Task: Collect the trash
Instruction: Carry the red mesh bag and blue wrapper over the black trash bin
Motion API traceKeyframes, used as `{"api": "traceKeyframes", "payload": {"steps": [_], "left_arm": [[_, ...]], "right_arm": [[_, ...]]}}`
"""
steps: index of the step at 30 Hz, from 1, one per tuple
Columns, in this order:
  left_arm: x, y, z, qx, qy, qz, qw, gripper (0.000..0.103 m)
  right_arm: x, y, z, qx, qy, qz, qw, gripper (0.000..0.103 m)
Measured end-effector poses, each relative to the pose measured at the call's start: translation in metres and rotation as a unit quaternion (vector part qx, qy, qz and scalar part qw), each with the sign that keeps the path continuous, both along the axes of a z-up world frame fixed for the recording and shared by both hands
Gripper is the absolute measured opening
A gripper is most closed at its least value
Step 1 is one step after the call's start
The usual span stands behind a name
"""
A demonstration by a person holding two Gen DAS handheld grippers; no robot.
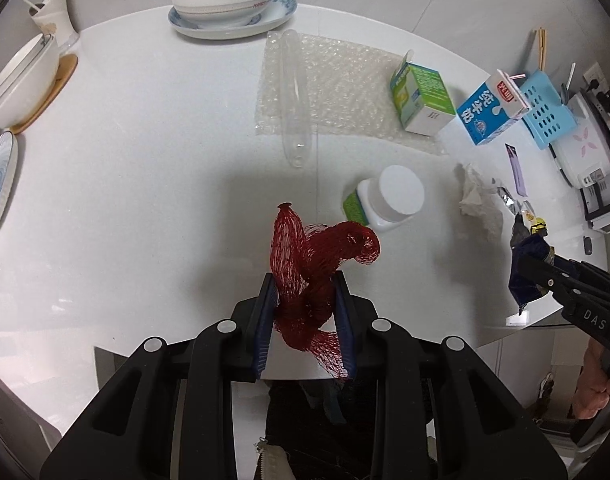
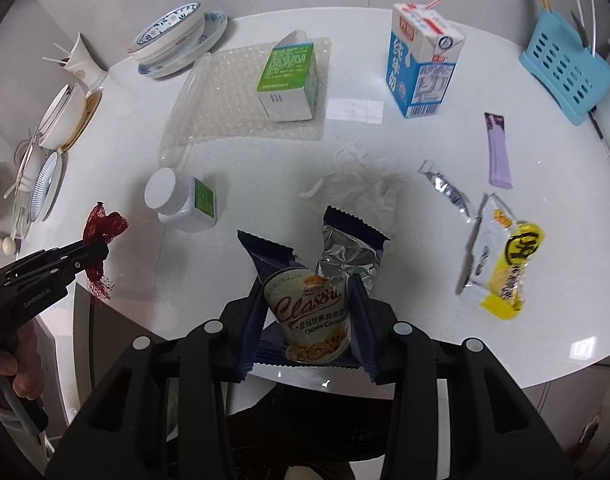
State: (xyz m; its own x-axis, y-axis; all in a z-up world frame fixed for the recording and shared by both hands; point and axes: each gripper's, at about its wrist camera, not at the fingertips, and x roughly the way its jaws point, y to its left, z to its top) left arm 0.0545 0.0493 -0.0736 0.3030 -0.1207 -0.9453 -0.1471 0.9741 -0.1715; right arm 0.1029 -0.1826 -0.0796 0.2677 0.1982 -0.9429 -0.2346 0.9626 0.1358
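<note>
Our left gripper (image 1: 305, 312) clamps the red net (image 1: 313, 276) between its fingers; our right gripper (image 2: 309, 316) pinches the cookie wrapper (image 2: 309, 312).

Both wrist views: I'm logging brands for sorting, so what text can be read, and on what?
"Classic" and "CROWN COOKIES": cookie wrapper held in the right claw.
"纯牛奶": blue milk carton.
"PERFECT": rim of the stacked bowl.
"DAS": right claw's body, seen from the left wrist.
"GenRobot.AI": left claw body, seen from the right wrist.
Green carton, white bottle, yellow packet: print too small.
</note>
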Motion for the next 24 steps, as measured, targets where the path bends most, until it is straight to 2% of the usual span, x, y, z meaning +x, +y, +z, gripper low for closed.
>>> {"api": "traceKeyframes", "payload": {"steps": [13, 19, 24], "left_arm": [[-0.023, -0.031, 0.030, 0.004, -0.016, 0.007, 0.9998, 0.027], [-0.028, -0.054, 0.045, 0.007, -0.038, 0.000, 0.9993, 0.027], [-0.037, -0.069, 0.046, 0.001, -0.043, -0.006, 0.9991, 0.027]], "right_arm": [[-0.022, -0.039, 0.038, 0.006, -0.026, 0.017, 1.000, 0.039], [-0.038, -0.060, 0.043, 0.022, -0.032, -0.003, 0.999, 0.039], [-0.051, -0.072, 0.045, 0.031, -0.040, -0.019, 0.999, 0.039]]}}
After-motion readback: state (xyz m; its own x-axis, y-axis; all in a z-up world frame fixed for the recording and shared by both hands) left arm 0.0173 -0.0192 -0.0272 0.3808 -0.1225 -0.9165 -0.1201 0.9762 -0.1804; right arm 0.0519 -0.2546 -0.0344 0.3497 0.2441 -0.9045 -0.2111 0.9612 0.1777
